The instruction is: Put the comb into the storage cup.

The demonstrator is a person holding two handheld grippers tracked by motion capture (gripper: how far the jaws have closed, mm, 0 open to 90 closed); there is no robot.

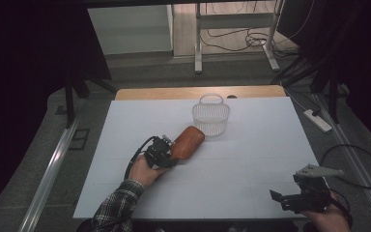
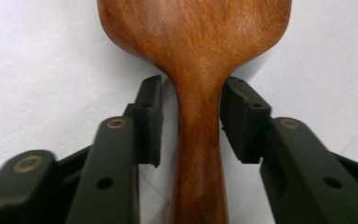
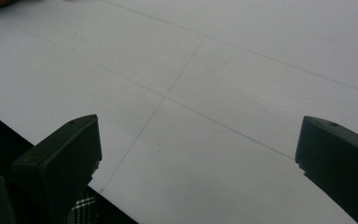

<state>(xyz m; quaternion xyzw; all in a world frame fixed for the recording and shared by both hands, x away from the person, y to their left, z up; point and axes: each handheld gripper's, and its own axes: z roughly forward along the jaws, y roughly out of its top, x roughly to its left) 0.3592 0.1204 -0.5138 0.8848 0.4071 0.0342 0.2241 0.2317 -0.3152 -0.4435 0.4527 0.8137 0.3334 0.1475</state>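
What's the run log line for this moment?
left gripper: jaws around spoon neck, small gaps | right gripper: open, idle over table | basket: upright behind spoon

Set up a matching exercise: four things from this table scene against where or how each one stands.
1. wooden spoon
2. mesh basket
3. left gripper
4. right gripper

a. jaws wide apart over bare table, near corner
b. white, standing toward the far edge
c. brown, lying with its bowl beside the basket
d. jaws on either side of the spoon's handle

1-c, 2-b, 3-d, 4-a
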